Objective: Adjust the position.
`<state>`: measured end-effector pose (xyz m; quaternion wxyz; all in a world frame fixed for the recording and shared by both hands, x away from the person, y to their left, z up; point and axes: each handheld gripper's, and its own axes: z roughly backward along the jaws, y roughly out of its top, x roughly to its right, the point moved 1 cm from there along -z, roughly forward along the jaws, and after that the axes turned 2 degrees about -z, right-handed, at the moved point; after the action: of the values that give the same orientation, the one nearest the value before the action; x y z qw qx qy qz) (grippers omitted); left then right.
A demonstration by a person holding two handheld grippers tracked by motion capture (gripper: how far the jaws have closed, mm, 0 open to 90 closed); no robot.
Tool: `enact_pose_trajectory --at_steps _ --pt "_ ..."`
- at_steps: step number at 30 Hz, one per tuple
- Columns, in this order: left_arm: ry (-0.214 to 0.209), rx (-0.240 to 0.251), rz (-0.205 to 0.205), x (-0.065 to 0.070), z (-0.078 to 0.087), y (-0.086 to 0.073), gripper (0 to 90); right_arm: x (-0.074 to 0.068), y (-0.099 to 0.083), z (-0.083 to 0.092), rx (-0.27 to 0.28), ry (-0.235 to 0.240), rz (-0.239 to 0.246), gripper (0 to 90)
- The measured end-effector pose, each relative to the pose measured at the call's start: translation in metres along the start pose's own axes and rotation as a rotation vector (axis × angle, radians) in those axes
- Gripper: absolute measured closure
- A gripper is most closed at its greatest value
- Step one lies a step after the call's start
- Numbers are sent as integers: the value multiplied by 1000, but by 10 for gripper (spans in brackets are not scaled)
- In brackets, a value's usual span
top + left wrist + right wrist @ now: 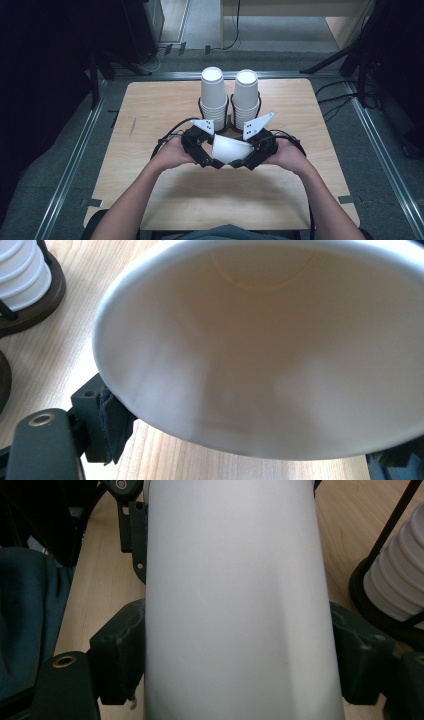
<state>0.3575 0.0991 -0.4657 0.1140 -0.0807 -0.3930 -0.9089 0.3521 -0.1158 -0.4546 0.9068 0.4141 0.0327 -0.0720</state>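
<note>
Both forearms reach in from the near edge and converge at mid-table. The left gripper and right gripper each clamp one white paper cup, held lying on its side just above the wooden table. Behind stand two stacks of cups, each in a wire holder. In the left gripper view the cup's mouth hides one jaw almost wholly.

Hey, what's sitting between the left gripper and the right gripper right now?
A single white paper cup, lying sideways, sits between the left gripper and the right gripper; the high view shows it best.
</note>
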Motion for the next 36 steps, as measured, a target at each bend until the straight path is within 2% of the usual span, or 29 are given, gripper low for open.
enact_pose_trajectory --at_steps 5,13,17,22,36 --pt "-3 -5 4 0 -1 0 120 -1 0 -1 -18 -4 -14 211" --pt "12 1 21 -4 4 -2 117 3 0 3 5 -11 -63 166" --pt "16 -3 21 -4 6 -2 117 4 -2 4 -8 -20 -79 160" --pt "32 -10 23 -6 11 -1 118 4 -5 5 -24 -38 -66 158" --pt "56 -145 3 -14 14 4 117 7 -9 3 -31 -95 -71 156"
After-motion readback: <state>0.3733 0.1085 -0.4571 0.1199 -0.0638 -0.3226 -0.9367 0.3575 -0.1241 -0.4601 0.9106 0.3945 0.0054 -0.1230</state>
